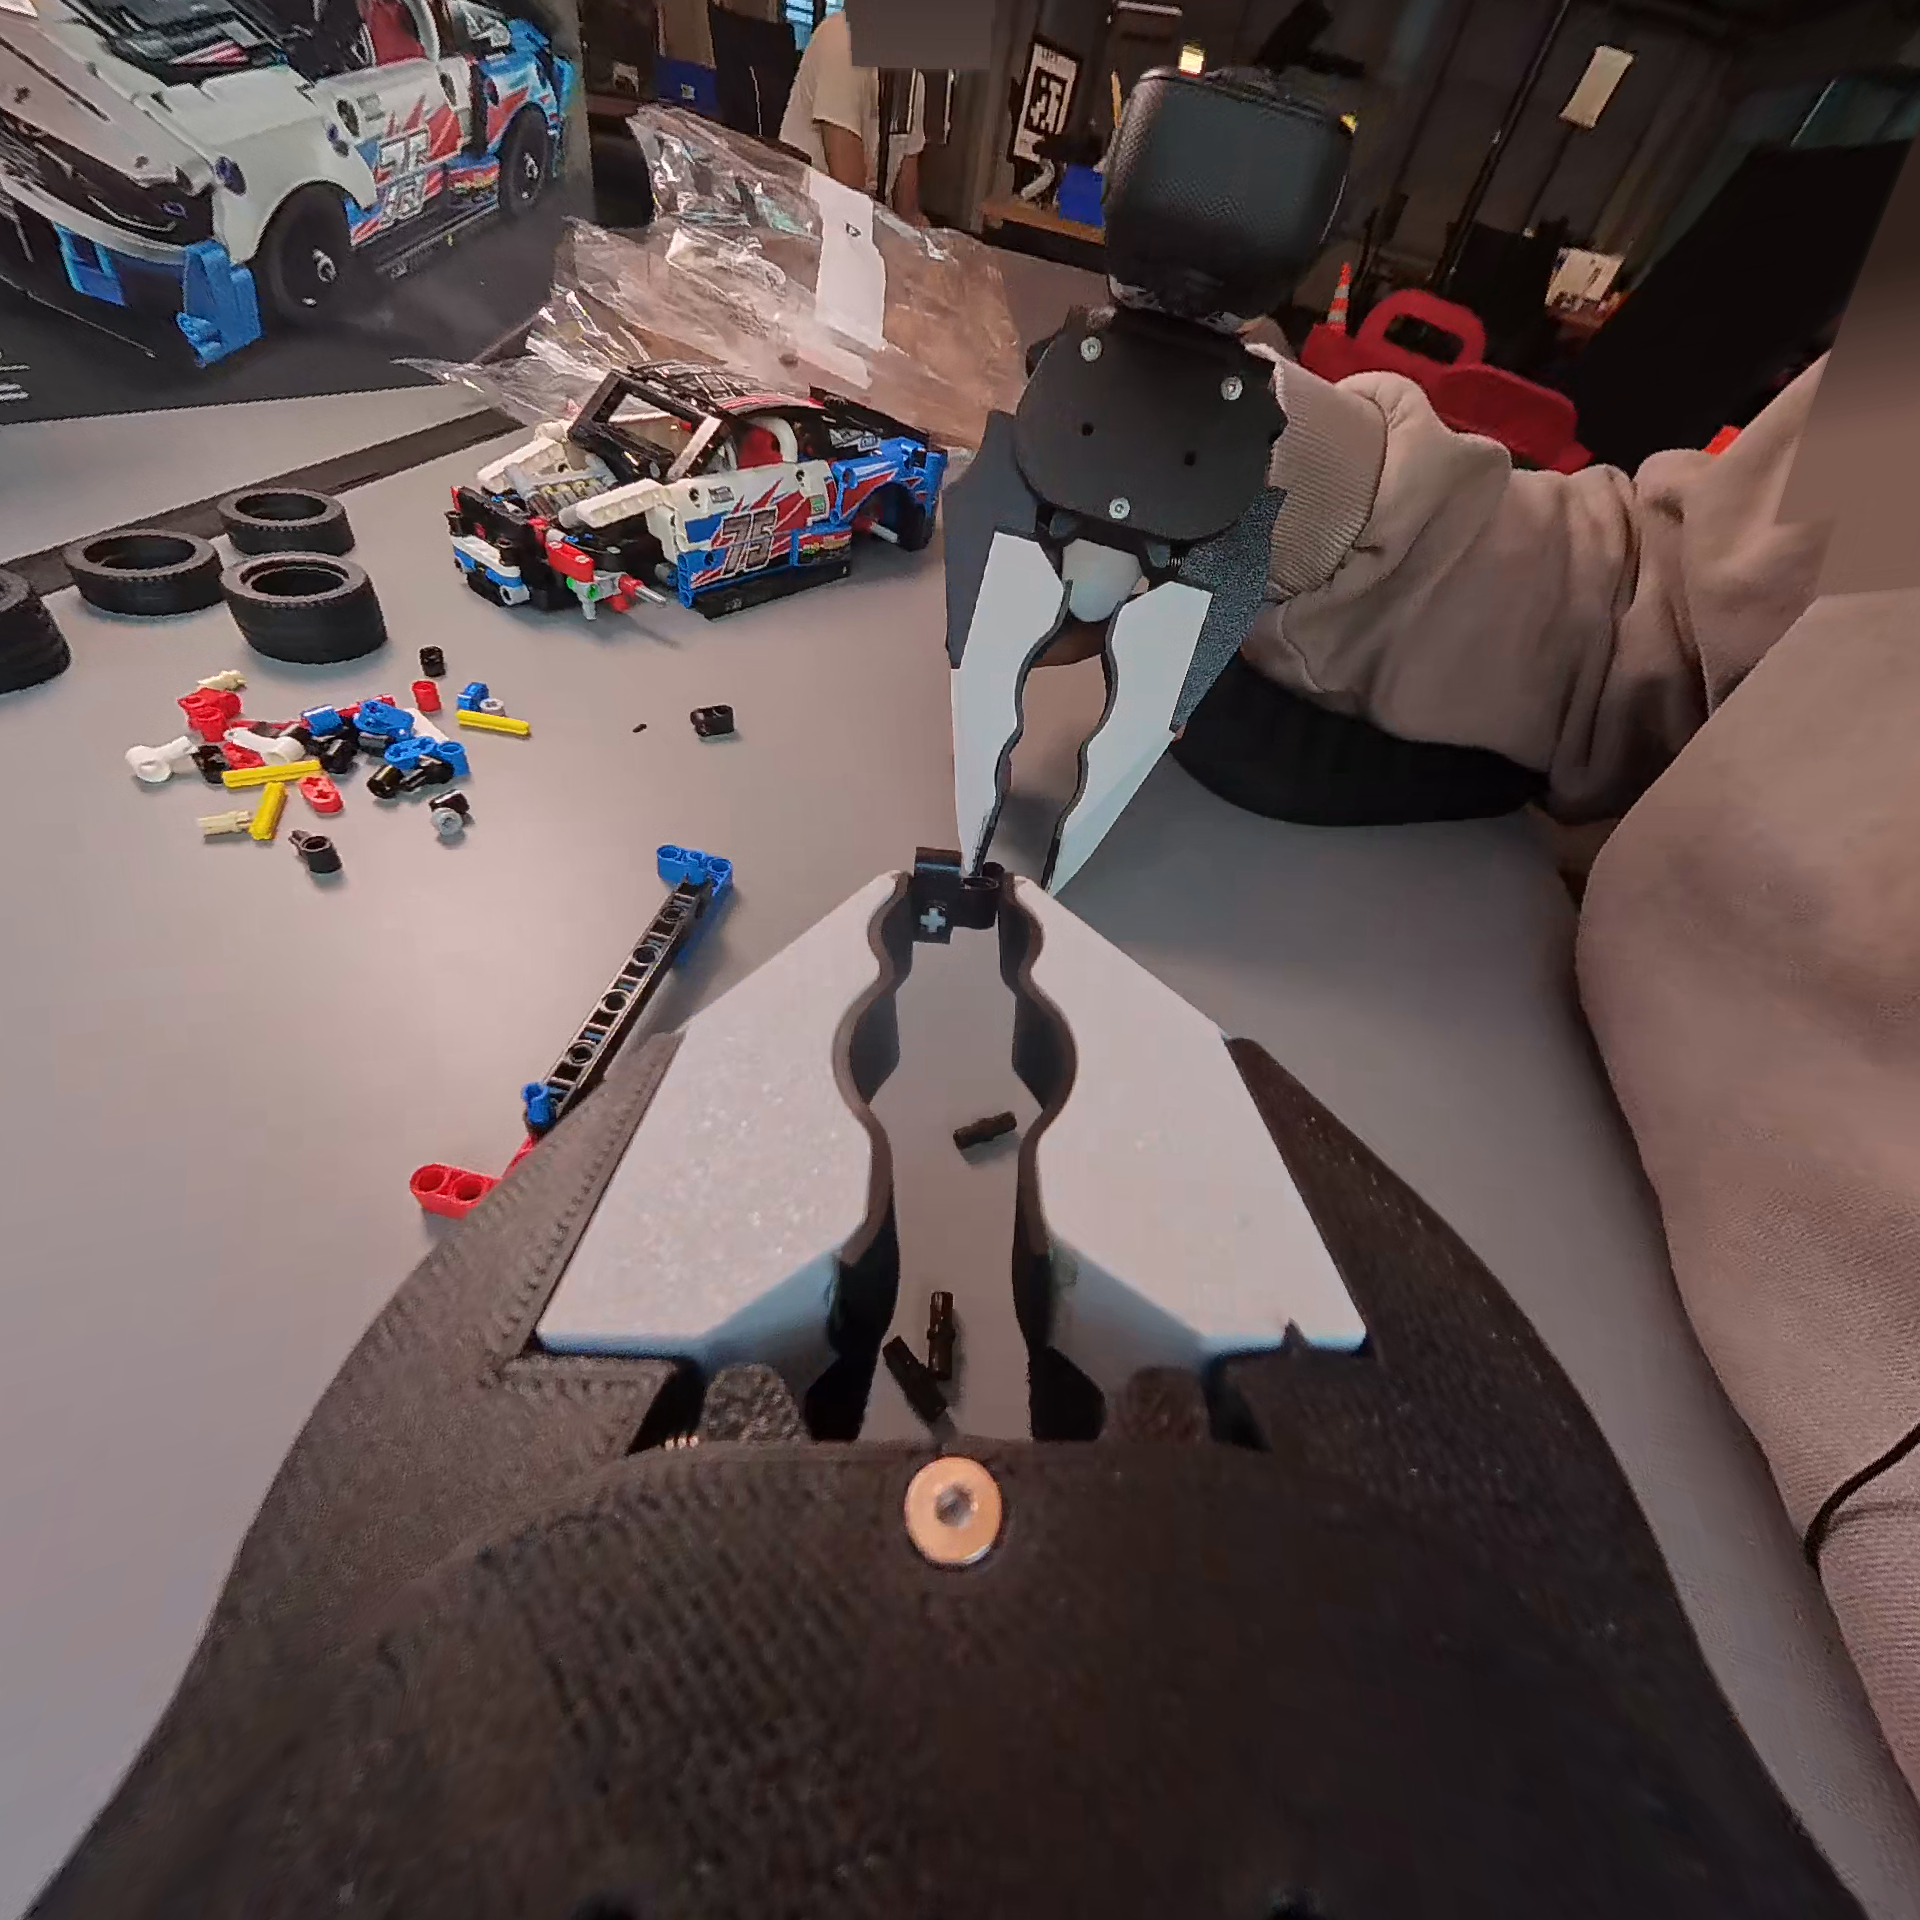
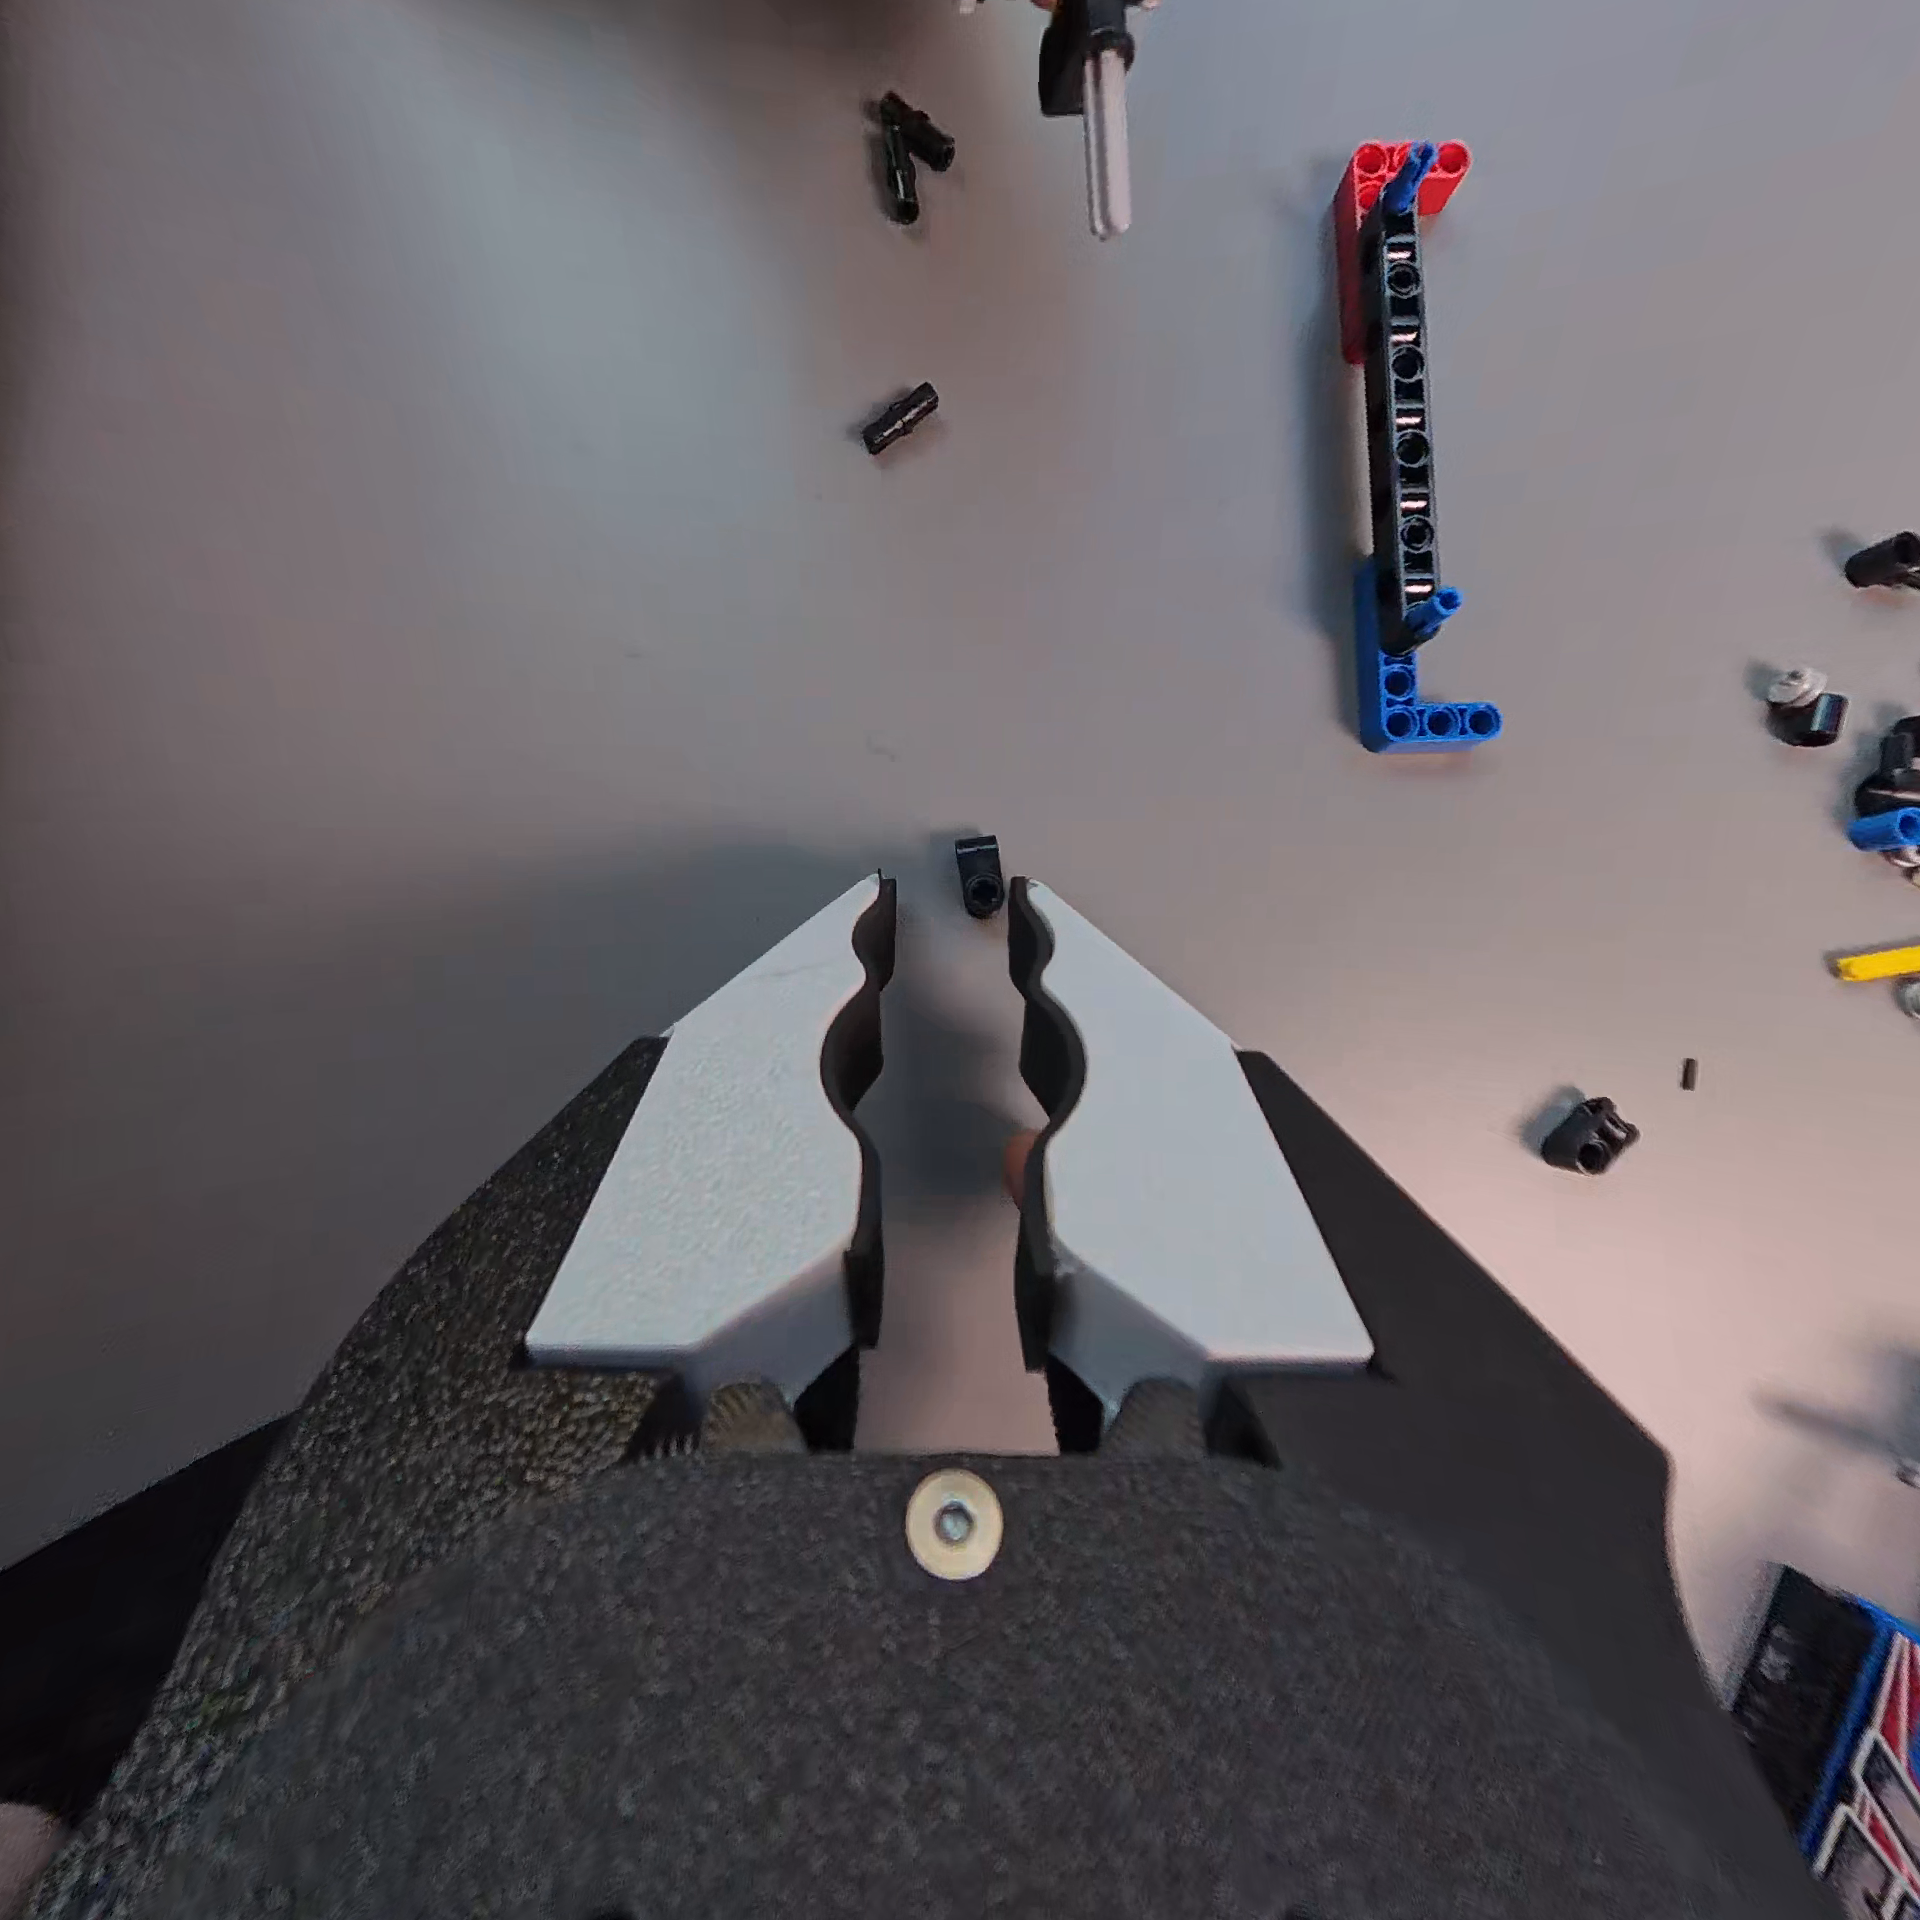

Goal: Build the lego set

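A small black connector [image 2: 979, 878] lies on the grey table just beyond my right gripper [image 2: 951, 883], between its tips and nearer the right finger. My right gripper is open, empty and points steeply down at the table. In the left wrist view it [image 1: 1023, 868] comes down from above onto the same connector [image 1: 940, 914]. My left gripper [image 1: 954, 883] is open and empty, held above the table, and the connector shows through its gap. A black beam with a blue L-piece and a red piece [image 2: 1403, 447] lies nearby and also shows in the left wrist view [image 1: 634, 987].
A partly built race car [image 1: 707, 509] stands at the back, with loose tyres [image 1: 301, 603] and a pile of small parts [image 1: 332, 748] to the left. Black pins [image 2: 899, 416] and a black piece with a grey axle [image 2: 1091, 104] lie ahead. A sleeve [image 1: 1455, 551] fills the right. Spacing between my two grippers at the tips: around 11 centimetres. My right gripper's tips are some 20 centimetres from the partly built race car [image 1: 707, 509].
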Available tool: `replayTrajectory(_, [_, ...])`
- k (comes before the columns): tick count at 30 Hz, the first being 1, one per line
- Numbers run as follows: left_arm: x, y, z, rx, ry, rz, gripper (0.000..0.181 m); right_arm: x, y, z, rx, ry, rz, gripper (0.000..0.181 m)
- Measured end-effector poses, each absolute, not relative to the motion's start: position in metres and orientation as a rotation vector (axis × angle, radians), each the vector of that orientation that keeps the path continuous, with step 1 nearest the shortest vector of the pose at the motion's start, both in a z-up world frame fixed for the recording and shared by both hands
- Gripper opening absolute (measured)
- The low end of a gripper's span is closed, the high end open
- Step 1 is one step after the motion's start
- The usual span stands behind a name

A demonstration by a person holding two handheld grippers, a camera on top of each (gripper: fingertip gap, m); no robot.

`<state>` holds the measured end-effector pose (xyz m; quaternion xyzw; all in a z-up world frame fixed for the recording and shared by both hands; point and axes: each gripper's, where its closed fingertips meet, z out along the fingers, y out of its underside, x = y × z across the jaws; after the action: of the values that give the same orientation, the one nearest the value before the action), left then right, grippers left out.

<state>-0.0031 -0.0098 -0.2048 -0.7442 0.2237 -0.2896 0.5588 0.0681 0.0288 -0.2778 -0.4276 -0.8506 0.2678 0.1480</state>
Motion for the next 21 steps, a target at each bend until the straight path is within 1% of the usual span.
replayTrajectory(2, [-0.001,-0.011,-0.205,-1.753,0.549,-0.672,0.014,0.073,0.025,-0.280,-1.240,-2.489,0.745,0.012])
replayTrajectory(7, [-0.002,-0.011,-0.202,-1.740,0.538,-0.678,0.014,0.082,0.015,-0.267,-1.263,-2.490,0.787,0.015])
replayTrajectory(13, [0.001,-0.013,-0.201,-1.735,0.547,-0.691,0.014,0.077,0.028,-0.277,-1.362,-2.410,0.745,0.015])
replayTrajectory(15, [0.003,-0.014,-0.201,-1.736,0.556,-0.689,0.014,0.075,0.023,-0.280,-1.344,-2.429,0.755,0.013])
replayTrajectory(17, [0.003,-0.014,-0.201,-1.735,0.560,-0.689,0.014,0.070,0.022,-0.280,-1.311,-2.425,0.742,0.007])
replayTrajectory(21, [0.003,-0.015,-0.199,-1.727,0.550,-0.707,0.014,0.063,0.019,-0.274,-1.235,-2.409,0.744,0.006])
